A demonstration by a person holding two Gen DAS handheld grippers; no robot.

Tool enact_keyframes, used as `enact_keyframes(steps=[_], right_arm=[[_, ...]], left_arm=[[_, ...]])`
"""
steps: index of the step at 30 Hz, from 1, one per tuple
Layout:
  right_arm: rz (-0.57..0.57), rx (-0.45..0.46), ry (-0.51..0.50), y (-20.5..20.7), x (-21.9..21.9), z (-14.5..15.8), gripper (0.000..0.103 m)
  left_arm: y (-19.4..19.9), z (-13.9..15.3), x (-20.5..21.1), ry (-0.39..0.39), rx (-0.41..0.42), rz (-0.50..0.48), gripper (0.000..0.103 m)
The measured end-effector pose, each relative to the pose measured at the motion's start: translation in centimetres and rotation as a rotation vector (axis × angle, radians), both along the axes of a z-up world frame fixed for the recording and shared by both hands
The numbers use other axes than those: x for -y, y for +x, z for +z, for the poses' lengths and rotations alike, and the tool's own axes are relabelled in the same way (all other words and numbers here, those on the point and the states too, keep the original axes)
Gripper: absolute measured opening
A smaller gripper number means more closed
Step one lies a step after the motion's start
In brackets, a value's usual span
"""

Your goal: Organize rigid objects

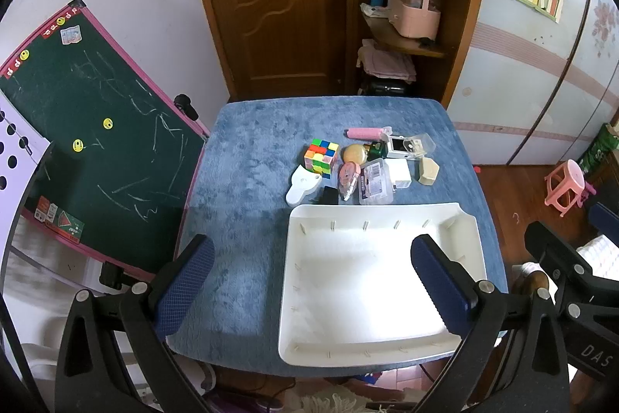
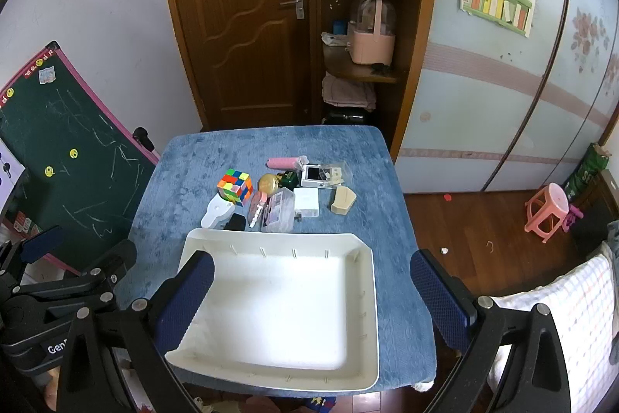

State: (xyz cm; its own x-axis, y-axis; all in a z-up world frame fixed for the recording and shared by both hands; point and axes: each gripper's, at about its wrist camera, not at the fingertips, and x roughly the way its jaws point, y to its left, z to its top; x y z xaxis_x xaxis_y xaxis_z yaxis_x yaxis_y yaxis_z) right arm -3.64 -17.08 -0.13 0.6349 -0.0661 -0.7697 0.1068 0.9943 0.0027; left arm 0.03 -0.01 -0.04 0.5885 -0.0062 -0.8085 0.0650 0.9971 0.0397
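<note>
Rigid objects clustered on blue table (image 1: 240,157), just beyond empty white tray (image 2: 371,297); nothing moved in yet.

Left gripper (image 1: 313,283): jaws wide apart, holding nothing, hovering over the tray's near-left side. Right gripper (image 2: 311,299): jaws likewise spread, empty, above the tray. Cluster, left to right: white flat piece (image 2: 216,213) and black block (image 2: 235,221) touching the tray's far rim; Rubik's cube (image 2: 235,184); pink tape dispenser (image 2: 257,206); clear plastic case (image 2: 278,211); white charger (image 2: 306,202); beige wedge (image 2: 342,200) off to the right, apart from the rest. Judgement: start with an outlier, cube or wedge, since each has free sides for the fingers; the middle items lie touching, so a descent there risks nudging neighbours. Approach from above, clearing the tray's far rim. Chalkboard (image 1: 96,126) stands close at the table's left edge; keep the left arm clear of it.
</note>
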Motion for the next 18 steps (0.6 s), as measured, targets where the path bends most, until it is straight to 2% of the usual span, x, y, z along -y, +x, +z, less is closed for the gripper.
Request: enact_keyframes(steps=[18], right_arm=[[0.002, 0.0, 0.003, 0.24, -0.12, -0.61, 0.102]], left_arm=[[-0.02, 0.06, -0.03, -0.002, 0.008, 0.0, 0.101]])
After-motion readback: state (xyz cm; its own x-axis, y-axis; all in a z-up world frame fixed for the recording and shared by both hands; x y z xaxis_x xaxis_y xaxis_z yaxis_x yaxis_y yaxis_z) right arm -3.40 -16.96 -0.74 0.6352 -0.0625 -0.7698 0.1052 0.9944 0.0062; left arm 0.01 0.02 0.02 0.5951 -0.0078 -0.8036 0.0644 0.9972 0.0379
